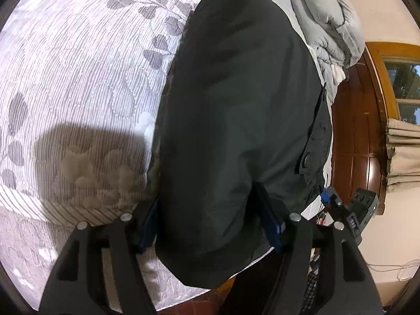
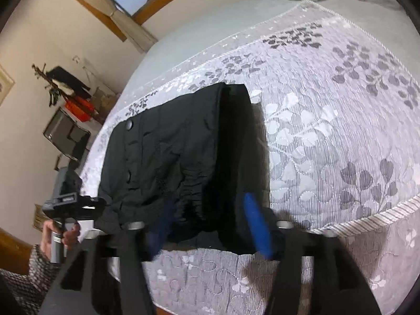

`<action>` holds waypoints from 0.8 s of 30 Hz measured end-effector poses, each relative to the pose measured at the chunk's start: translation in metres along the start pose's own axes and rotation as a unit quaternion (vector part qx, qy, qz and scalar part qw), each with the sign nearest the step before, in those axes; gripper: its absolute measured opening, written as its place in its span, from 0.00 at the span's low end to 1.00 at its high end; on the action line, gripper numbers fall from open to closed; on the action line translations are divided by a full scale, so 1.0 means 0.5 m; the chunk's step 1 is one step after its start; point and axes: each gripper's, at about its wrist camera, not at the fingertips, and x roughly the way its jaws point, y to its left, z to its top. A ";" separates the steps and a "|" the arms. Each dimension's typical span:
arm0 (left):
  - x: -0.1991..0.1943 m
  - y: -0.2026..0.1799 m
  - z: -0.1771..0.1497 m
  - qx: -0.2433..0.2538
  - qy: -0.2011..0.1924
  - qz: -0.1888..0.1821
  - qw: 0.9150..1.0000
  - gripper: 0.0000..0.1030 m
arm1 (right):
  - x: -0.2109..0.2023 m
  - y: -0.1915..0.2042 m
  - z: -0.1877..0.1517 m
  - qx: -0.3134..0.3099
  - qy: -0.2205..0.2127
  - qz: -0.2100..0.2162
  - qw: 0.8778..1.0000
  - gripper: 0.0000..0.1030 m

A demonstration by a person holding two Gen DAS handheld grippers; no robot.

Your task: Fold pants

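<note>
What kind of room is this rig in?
Most likely a home bedroom: the black pants lie on a bed with a quilted leaf-pattern bedspread, a bunched grey duvet sits at the far end, and a wood-framed curtained window is beside it.

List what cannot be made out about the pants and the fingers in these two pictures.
- Left wrist view: the pants drape over the left gripper, hiding the fingertips.
- Right wrist view: one of the right gripper's fingers is blurred.
- Both views: the pants' legs are folded under, so fold count is unclear.
</note>
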 end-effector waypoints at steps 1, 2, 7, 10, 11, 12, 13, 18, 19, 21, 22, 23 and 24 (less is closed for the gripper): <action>0.000 0.002 0.001 0.002 0.003 0.001 1.000 0.65 | 0.000 -0.009 0.002 0.008 0.002 0.013 1.000 0.73; 0.002 0.001 0.005 0.003 0.007 0.002 1.000 0.65 | 0.002 -0.014 0.005 0.012 0.005 0.023 1.000 0.73; 0.005 -0.006 0.010 0.018 0.015 0.012 1.000 0.66 | 0.024 -0.046 0.014 0.041 0.028 0.053 0.997 0.73; 0.008 -0.028 0.012 0.032 0.009 0.027 0.999 0.67 | 0.038 -0.054 0.012 0.047 0.042 0.066 0.996 0.75; 0.007 -0.036 0.011 0.039 0.004 0.036 0.999 0.68 | 0.040 -0.056 0.010 0.049 0.042 0.065 0.996 0.76; 0.008 -0.044 0.009 0.050 -0.001 0.046 0.998 0.69 | 0.043 -0.058 0.008 0.051 0.043 0.069 0.995 0.78; 0.010 -0.054 0.007 0.062 -0.004 0.056 0.996 0.71 | 0.045 -0.059 0.007 0.052 0.044 0.072 0.995 0.78; 0.030 -0.089 0.008 0.096 0.000 0.082 0.992 0.80 | 0.067 -0.057 0.003 0.054 0.053 0.073 0.994 0.81; 0.031 -0.091 0.012 0.094 0.002 0.081 0.992 0.80 | 0.071 -0.057 0.007 0.055 0.052 0.075 0.994 0.81; 0.030 -0.085 0.023 0.084 0.005 0.075 0.994 0.80 | 0.077 -0.060 0.013 0.060 0.052 0.080 0.994 0.82; 0.027 -0.081 0.029 0.080 0.005 0.071 0.994 0.80 | 0.081 -0.062 0.018 0.061 0.053 0.083 0.993 0.82; 0.027 -0.079 0.036 0.077 0.005 0.067 0.995 0.80 | 0.086 -0.064 0.023 0.062 0.055 0.084 0.993 0.82; 0.028 -0.078 0.041 0.077 0.006 0.064 0.995 0.80 | 0.090 -0.065 0.027 0.062 0.055 0.084 0.993 0.83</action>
